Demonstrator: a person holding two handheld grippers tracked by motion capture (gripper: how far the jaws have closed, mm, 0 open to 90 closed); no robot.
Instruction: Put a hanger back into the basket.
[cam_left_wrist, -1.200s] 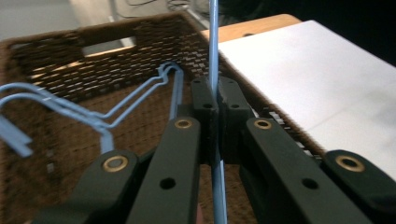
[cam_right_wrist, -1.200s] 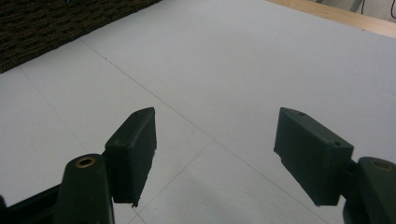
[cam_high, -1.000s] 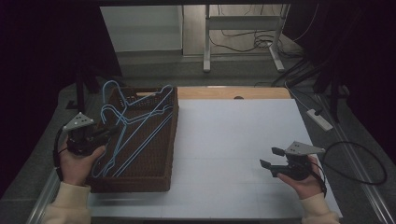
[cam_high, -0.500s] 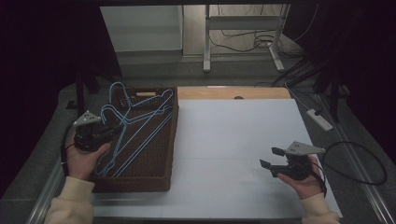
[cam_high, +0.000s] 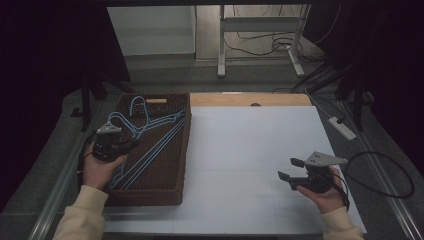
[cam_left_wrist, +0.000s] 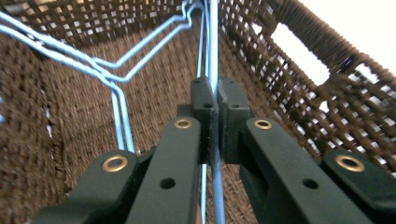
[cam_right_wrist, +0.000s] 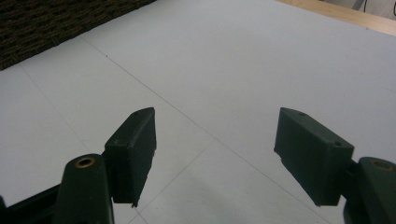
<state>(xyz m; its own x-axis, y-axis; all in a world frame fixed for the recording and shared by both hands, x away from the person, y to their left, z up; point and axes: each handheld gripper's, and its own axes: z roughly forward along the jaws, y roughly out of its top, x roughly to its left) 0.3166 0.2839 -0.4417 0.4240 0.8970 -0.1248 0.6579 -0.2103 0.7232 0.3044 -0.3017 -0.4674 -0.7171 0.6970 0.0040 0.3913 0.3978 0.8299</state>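
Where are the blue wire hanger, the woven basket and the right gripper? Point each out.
blue wire hanger (cam_left_wrist: 214, 42): left gripper view, straight wire above the shut jaws.
woven basket (cam_high: 145, 196): high view, near wall.
right gripper (cam_high: 290, 169): high view, between its open jaws.

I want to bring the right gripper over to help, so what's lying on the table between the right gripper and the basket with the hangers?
Nothing: in the high view the white table top is bare between the right gripper and the basket.
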